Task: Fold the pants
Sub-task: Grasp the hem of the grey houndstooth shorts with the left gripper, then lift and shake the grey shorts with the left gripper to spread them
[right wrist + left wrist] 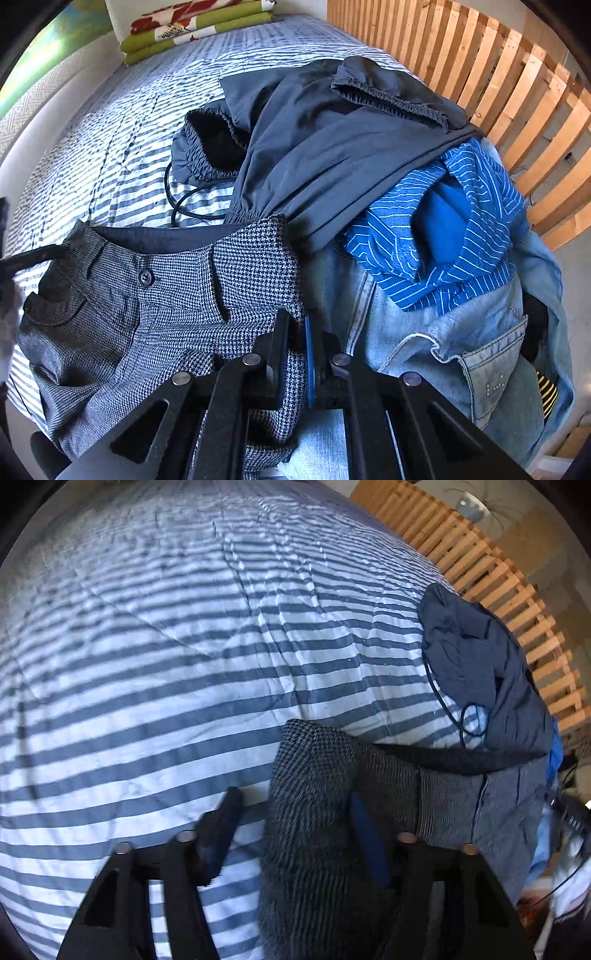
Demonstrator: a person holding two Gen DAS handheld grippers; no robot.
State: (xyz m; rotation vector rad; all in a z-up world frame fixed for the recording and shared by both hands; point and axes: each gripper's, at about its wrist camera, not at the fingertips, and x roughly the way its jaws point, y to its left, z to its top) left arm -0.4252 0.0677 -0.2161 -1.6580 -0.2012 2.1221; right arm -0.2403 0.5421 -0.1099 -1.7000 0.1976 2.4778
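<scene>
right wrist view, fingers (297,354) pinched on houndstooth pants (155,314), legs cut off

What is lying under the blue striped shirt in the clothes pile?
The blue striped shirt lies on light denim jeans, with the dark navy pants overlapping its upper edge. Whatever lies beneath the jeans is covered.
</scene>
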